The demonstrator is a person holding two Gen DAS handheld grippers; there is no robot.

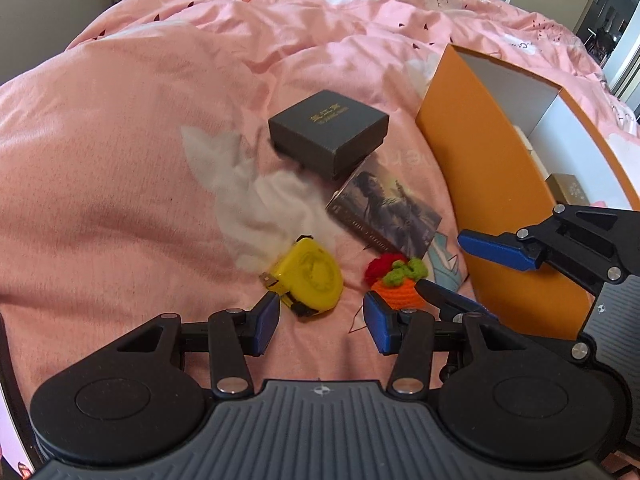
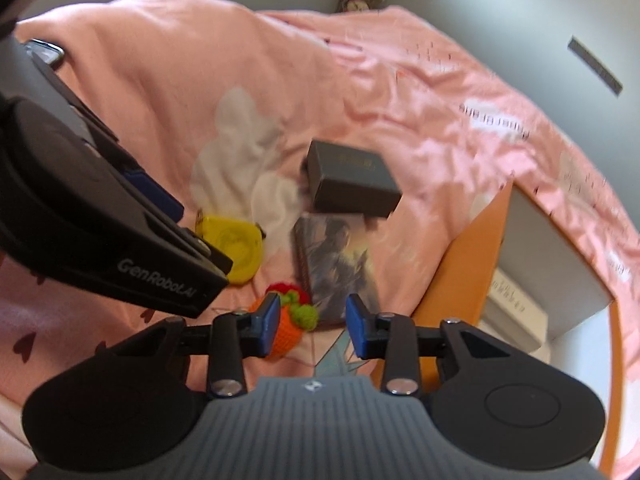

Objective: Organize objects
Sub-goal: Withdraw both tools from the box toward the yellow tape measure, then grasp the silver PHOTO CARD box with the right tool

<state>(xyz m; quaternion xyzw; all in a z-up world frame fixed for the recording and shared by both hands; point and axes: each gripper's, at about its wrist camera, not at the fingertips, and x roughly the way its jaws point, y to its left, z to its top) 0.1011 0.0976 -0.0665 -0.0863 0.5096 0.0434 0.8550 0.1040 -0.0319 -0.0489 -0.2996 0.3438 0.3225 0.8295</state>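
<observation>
— Crocheted yarn is what the right gripper [image 2: 311,326] is lowered over: the crochet toy [image 2: 289,316], orange with a red and green top, lies on the pink bedspread [image 2: 160,100] close to the near edge of the bed. Is it gripped?

— Not yet, it is judged. The jaws are apart; the toy is seen against the left pad, while bare bedspread shows between it and the other pad, so no clamp is made.

— And the left gripper [image 1: 322,322]?

— Its fingers are held apart and empty, with the yellow tape measure [image 1: 312,280] just ahead of the left fingertip, near the same edge.

— Which step is in hand?

— The approach for a pick, it seems. The orange box [image 1: 492,184] stands open on the bed at the right, with a few things already inside, and the black box [image 1: 328,132] and the picture card [image 1: 386,216] are left lying further up the bedspread.

— What is called for next?

— The toy is soft and off-centre, so the right jaws should be shifted towards it before they are closed, then lifted clear of the card and carried over the orange wall
</observation>
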